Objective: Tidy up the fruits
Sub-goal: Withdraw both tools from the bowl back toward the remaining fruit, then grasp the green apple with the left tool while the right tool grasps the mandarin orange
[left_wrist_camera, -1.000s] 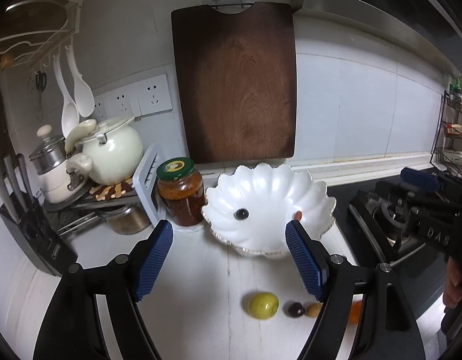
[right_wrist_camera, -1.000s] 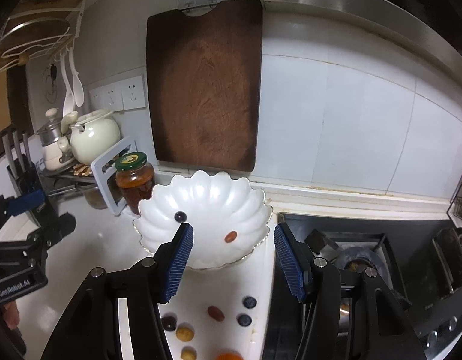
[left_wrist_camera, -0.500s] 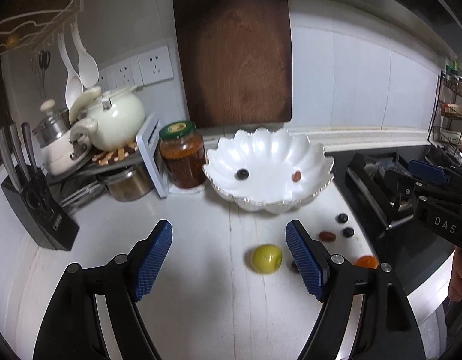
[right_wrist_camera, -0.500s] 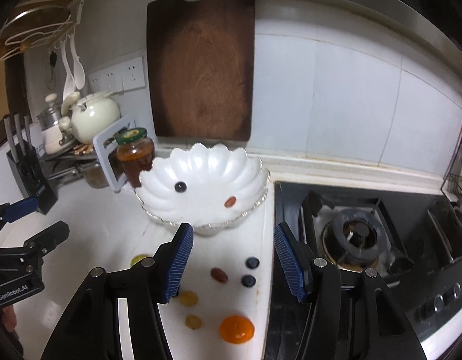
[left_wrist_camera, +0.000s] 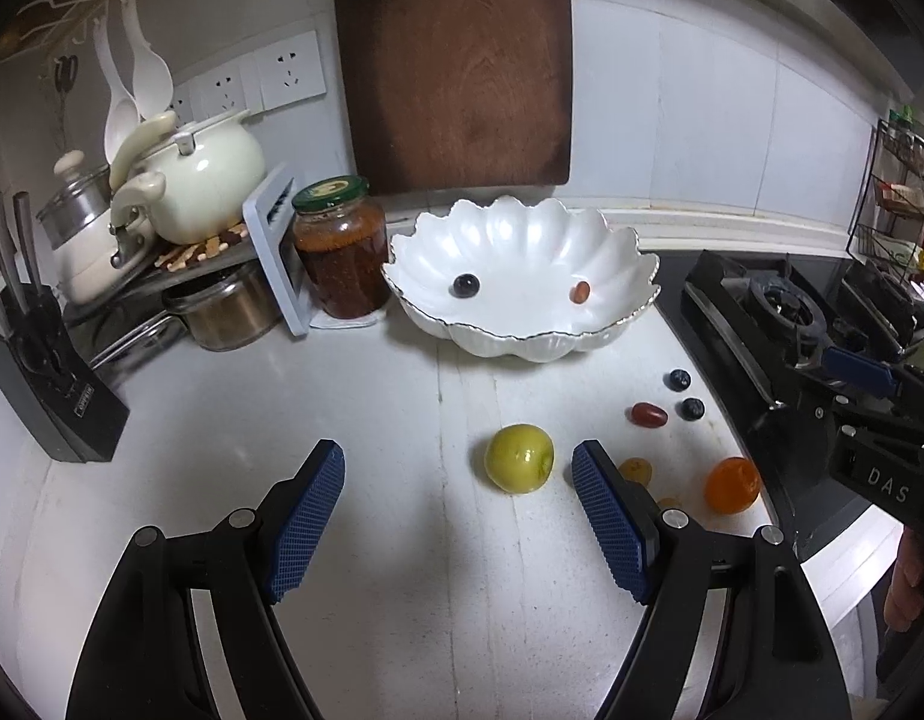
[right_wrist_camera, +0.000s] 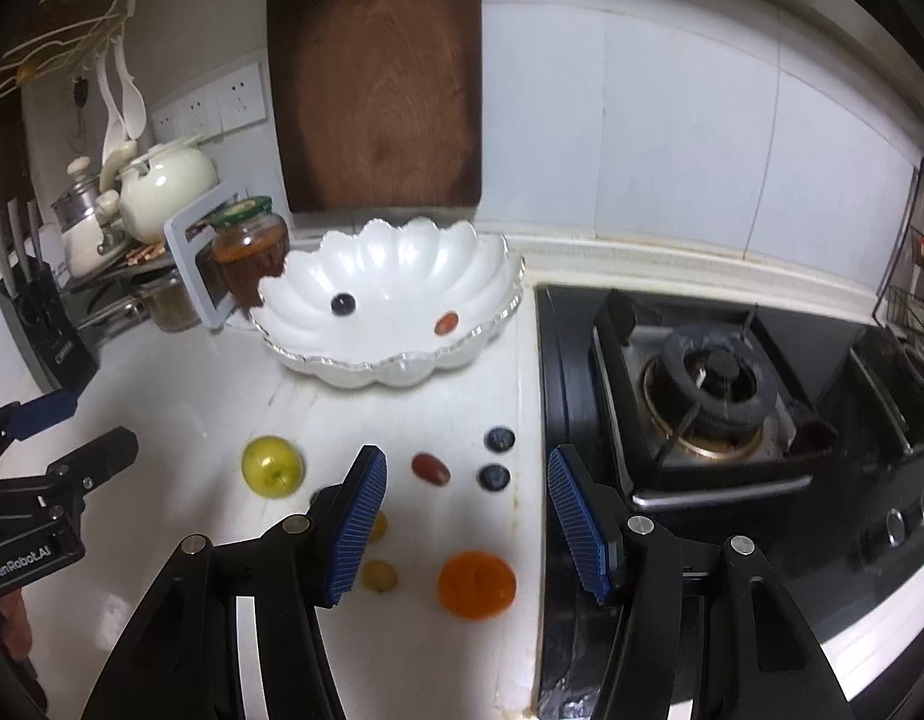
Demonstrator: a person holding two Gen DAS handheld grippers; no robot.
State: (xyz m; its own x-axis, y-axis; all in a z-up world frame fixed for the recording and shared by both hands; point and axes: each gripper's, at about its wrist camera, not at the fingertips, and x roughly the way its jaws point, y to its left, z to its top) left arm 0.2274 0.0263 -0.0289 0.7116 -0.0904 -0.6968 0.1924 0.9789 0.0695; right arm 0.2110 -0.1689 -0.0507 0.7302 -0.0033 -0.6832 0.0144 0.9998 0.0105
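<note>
Both of your grippers have come down and tipped toward the surface (left_wrist_camera: pixel 354 396) since a second ago: fruit that sat at the bottom edge of both views then now lies ahead of the fingers, while the bowl (left_wrist_camera: pixel 522 276) has slid up-frame. Left gripper (left_wrist_camera: pixel 459 468): jaws wide, nothing between the pads, unchanged in opening; the green apple (left_wrist_camera: pixel 518 457) lies just inside its right-hand finger, in front of the bowl. Right gripper (right_wrist_camera: pixel 467 474): jaws moderately open, empty, also unchanged; the red grape (right_wrist_camera: pixel 430 468) and two blueberries (right_wrist_camera: pixel 494 477) lie between its fingers, nearer than the bowl, and the orange (right_wrist_camera: pixel 476 584) nearer still. My reading: you are set up for the next picks, with most fruit yet to go in. The bowl holds only one dark berry (left_wrist_camera: pixel 465 284) and one reddish grape (left_wrist_camera: pixel 580 291). Hidden or unclear: the right gripper's left finger half covers one yellow fruit (right_wrist_camera: pixel 377 525) and something dark beside the apple; a second yellow fruit (right_wrist_camera: pixel 379 575) shows whole. Height above the surface cannot be judged. Behind the bowl, the jar (left_wrist_camera: pixel 341 246) is partly screened in the right view.
</note>
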